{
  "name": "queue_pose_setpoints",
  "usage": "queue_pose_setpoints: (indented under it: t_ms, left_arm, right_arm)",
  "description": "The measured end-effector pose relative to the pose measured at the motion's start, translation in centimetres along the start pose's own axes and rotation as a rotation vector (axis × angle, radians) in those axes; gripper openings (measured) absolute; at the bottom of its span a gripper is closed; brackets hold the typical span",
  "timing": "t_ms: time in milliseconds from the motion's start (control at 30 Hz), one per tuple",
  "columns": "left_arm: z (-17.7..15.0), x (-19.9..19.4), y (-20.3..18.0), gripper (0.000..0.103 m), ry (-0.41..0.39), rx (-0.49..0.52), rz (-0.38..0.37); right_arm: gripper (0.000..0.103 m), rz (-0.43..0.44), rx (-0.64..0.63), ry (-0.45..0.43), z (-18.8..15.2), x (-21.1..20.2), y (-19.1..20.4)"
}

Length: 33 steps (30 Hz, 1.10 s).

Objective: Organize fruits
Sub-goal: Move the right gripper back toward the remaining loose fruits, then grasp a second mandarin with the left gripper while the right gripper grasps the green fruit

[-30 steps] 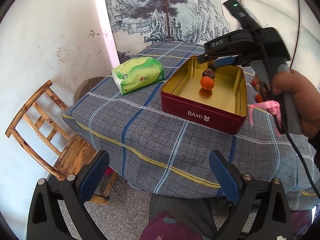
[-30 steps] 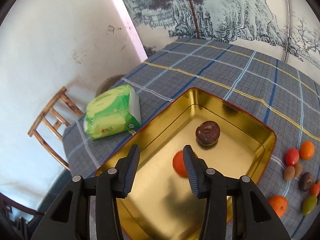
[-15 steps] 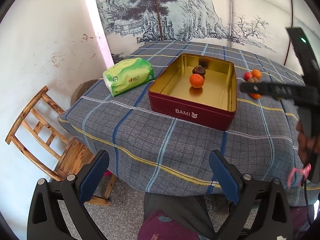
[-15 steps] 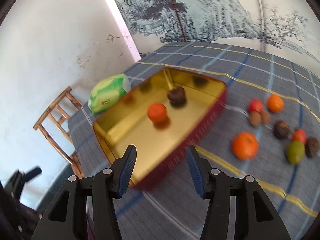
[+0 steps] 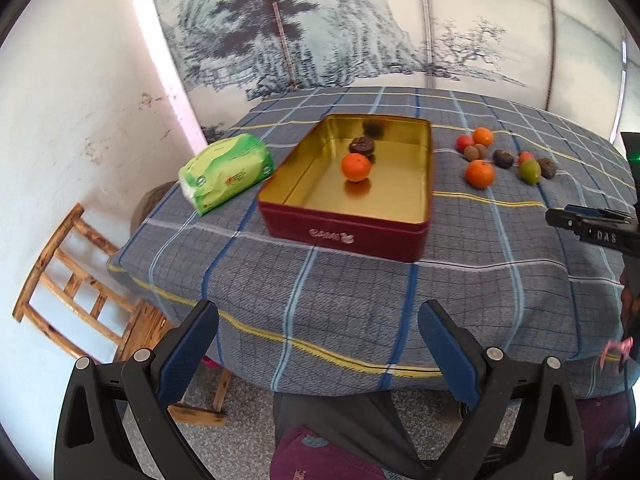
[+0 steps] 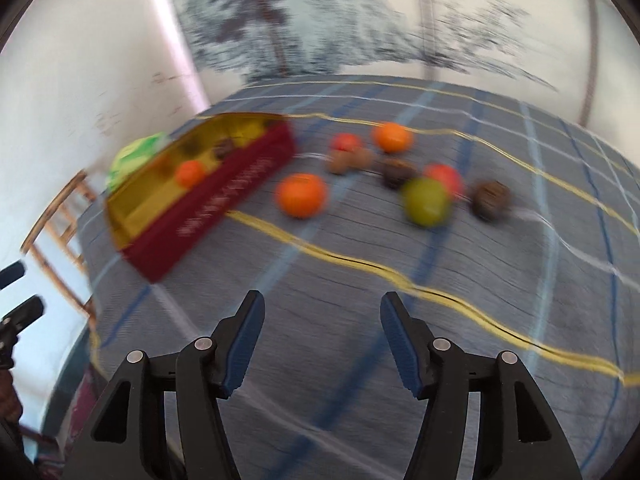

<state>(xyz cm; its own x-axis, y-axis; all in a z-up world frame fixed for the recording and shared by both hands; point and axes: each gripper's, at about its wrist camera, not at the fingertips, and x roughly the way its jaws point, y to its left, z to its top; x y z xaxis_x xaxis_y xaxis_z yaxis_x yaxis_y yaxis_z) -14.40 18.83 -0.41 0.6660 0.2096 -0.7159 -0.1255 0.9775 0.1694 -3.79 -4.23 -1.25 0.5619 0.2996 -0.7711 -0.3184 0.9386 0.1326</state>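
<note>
1. Table [image 5: 360,300]: covered by a blue-grey checked cloth with yellow and white lines; a wooden chair [image 5: 72,280] stands beside its left edge.
2. Red tin [image 5: 344,232]: open, gold-lined, resting on the cloth left of centre. It holds one orange fruit [image 5: 356,167] and one dark brown fruit [image 5: 362,146] just behind it.
3. Green tissue pack [image 5: 226,176]: lying on the cloth just left of the tin, apart from it.
4. Left gripper [image 5: 318,344]: jaws spread wide, nothing between them, held off the near table edge.
5. Right gripper [image 6: 322,340]: jaws opening, nothing between them, hanging above bare cloth short of the loose fruit. The right wrist view is blurred.
6. Loose fruit [image 5: 480,173]: a cluster on the cloth to the right of the tin, well apart from it, comprising two oranges, two red pieces, one green piece [image 5: 530,171] and several brown pieces. The nearest large orange lies closest to the tin.
</note>
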Motion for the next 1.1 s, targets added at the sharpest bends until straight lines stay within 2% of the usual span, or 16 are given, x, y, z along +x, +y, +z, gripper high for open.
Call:
queue_pose_setpoints:
  t_ms: [200, 300, 333, 400, 467, 567, 633, 733, 900, 967, 1100]
  left_arm:
    - [1.1, -0.9, -2.3, 0.099, -0.046, 0.091, -0.118]
    - [2.1, -1.3, -3.6, 0.099, -0.071, 0.127, -0.213]
    - [2.7, -1.3, -4.1, 0.099, -0.07, 0.13, -0.266]
    - [4.2, -0.7, -5.1, 0.099, -0.043, 0.126, -0.417]
    - [5.8, 0.2, -6.1, 0.099, -0.003, 0.122, -0.483]
    - [8.1, 1.4, -8.3, 0.099, 0.03, 0.146, -0.539]
    - [9.4, 2.4, -10.2, 0.099, 0.021, 0.172, -0.54]
    - [11.4, 4.5, -12.7, 0.096, 0.024, 0.211, -0.504]
    - [13.3, 8.4, -15.7, 0.06, 0.085, 0.261, -0.472]
    - [13.6, 9.9, -16.5, 0.055, 0.109, 0.268, -0.45]
    - [14.2, 12.3, -17.2, 0.056, 0.138, 0.252, -0.434]
  right_arm:
    - [0.062, -0.087, 0.15, -0.025, -1.1, -1.2, -6.5]
    - [0.063, -0.133, 0.215, -0.03, -1.5, -1.5, -9.4]
    - [0.063, -0.141, 0.23, -0.03, -1.6, -1.5, -10.0]
    - [0.065, -0.152, 0.262, -0.047, -1.8, -1.7, -11.4]
    - [0.065, -0.16, 0.275, -0.054, -1.8, -1.8, -12.2]
    - [0.068, -0.136, 0.283, -0.07, -2.0, -2.0, -12.7]
    - [0.074, -0.128, 0.271, -0.077, -2.1, -1.9, -12.4]
    - [0.076, -0.114, 0.234, -0.077, -2.2, -1.8, -11.7]
    - [0.076, -0.067, 0.202, -0.107, -2.6, -2.4, -11.0]
    - [0.077, -0.043, 0.202, -0.123, -2.7, -2.7, -11.1]
    - [0.078, 0.002, 0.208, -0.138, -2.8, -3.0, -11.3]
